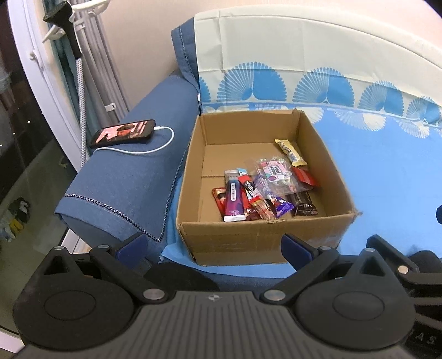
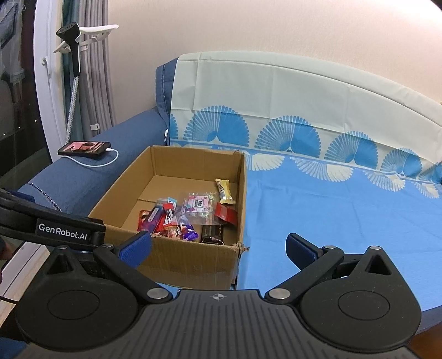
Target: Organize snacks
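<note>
An open cardboard box (image 1: 257,237) (image 2: 190,262) sits on the blue-covered sofa seat. Several wrapped snacks lie in its right half: a purple bar (image 1: 234,200) (image 2: 152,218), a clear bag of sweets (image 1: 275,172) (image 2: 199,205), a gold bar (image 1: 290,152) (image 2: 226,190), a red wrapper (image 1: 304,176) (image 2: 226,214) and a dark brown pack (image 1: 304,205) (image 2: 211,232). My left gripper (image 1: 214,247) hangs open in front of the box's near wall, holding nothing. My right gripper (image 2: 218,248) is open and empty over the box's near right corner.
A phone (image 1: 123,133) (image 2: 84,149) on a white charging cable lies on the blue armrest (image 1: 124,187) left of the box. The blue patterned sheet (image 2: 345,210) stretches to the right. A garment steamer (image 1: 65,19) stands by the curtain at far left.
</note>
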